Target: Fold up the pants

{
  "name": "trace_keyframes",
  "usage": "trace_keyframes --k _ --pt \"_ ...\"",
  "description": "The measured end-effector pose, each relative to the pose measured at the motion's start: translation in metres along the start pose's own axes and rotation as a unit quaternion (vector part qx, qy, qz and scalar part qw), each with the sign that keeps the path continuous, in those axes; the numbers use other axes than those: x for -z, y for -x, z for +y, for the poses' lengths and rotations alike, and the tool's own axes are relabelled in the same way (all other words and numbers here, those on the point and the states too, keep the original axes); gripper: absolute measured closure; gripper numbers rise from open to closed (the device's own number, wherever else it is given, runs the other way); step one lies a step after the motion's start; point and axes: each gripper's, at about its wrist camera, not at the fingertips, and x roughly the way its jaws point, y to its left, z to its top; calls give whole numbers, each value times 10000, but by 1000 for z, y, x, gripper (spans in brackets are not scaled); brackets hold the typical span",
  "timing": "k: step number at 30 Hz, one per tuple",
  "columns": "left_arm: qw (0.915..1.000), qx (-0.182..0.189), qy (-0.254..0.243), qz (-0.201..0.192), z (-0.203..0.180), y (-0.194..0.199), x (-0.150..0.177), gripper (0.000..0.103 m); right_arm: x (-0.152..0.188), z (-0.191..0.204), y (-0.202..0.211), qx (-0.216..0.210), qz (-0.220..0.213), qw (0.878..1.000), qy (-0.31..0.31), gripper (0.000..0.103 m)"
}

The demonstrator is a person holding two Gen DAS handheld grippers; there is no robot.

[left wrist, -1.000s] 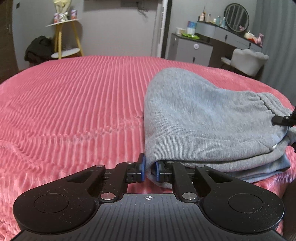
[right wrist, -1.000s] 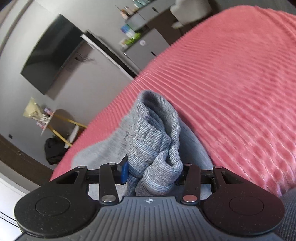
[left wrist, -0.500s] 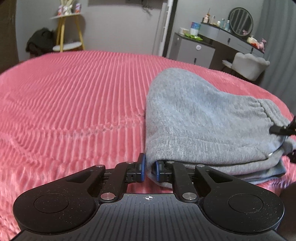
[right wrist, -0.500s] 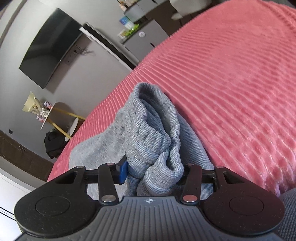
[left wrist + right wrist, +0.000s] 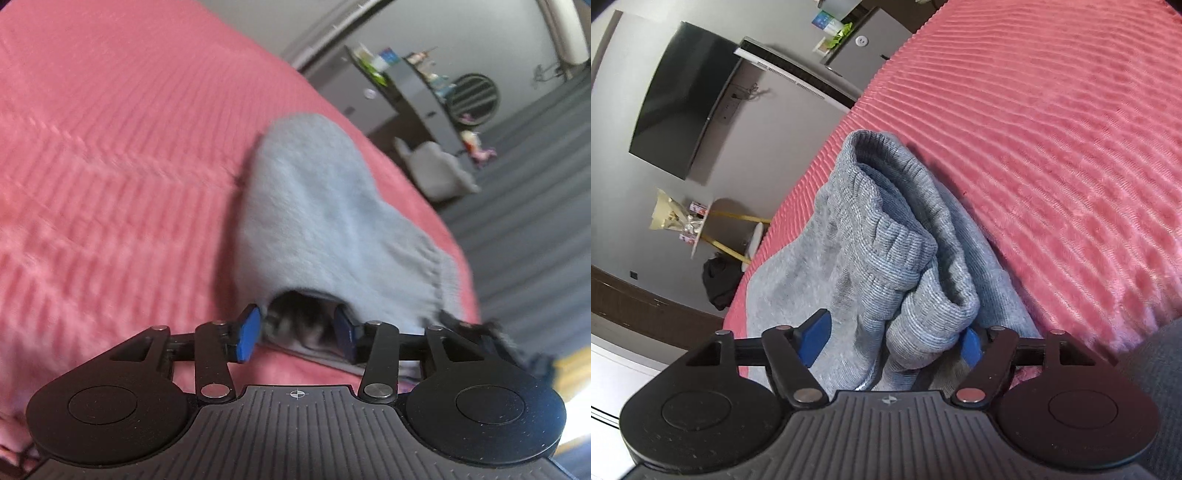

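My left gripper (image 5: 295,334) gapes at the folded grey pants (image 5: 325,218) on the pink bed (image 5: 110,147), my right gripper (image 5: 892,341) spread around their bunched waistband; soft, floppy knit, best pinched at that thick band.

Left wrist view tilted, low and close behind its tongs (image 5: 295,334), facing across the bed (image 5: 110,147), right wrist view likewise close, tilted, both sharing the grey pants (image 5: 886,258)
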Motion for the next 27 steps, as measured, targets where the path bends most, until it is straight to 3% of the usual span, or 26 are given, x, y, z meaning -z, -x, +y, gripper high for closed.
trace_keyframes --k 2,3,4,8,9,11,15,19,20,21,22,25,27 --pt "9975 602 277 233 3 -3 1 50 2 -4 -3 -64 -51 10000 -9 31" --pt "9965 725 333 259 3 -5 2 43 3 -6 -6 -65 -46 10000 28 31" --pt "9967 701 341 242 2 -7 3 38 4 -7 -9 -41 -39 9999 91 31" --pt "9980 193 591 70 10 -22 1 38 6 -6 -11 -32 -107 9998 187 32" --pt "9964 247 811 47 15 -26 0 38 7 -5 -11 -20 -134 9997 207 33" --pt "9912 460 1242 -30 24 -33 -1 39 9 -5 -9 56 -198 9996 214 54" --pt "9850 479 1606 -418 30 -41 4 39 9 -8 -6 -87 -263 9996 56 58" --pt "9888 344 1324 -603 28 -37 1 58 5 -8 -7 -141 -308 9994 -60 53" --pt "9888 347 1280 -682 30 -33 2 64 3 -10 -6 -150 -331 9992 -136 59" --pt "9881 396 1267 -778 31 -27 2 79 2 -9 -2 -197 -382 9990 -141 61" --pt "9866 490 1280 -889 32 -23 2 87 2 -6 3 -215 -399 9989 -100 63" --pt "9831 769 1256 -1086 31 -10 3 88 1 -5 19 -612 -436 9966 -324 64" --pt "9838 882 1181 -1020 28 -7 4 87 -3 -10 21 -500 -443 9971 -374 64"
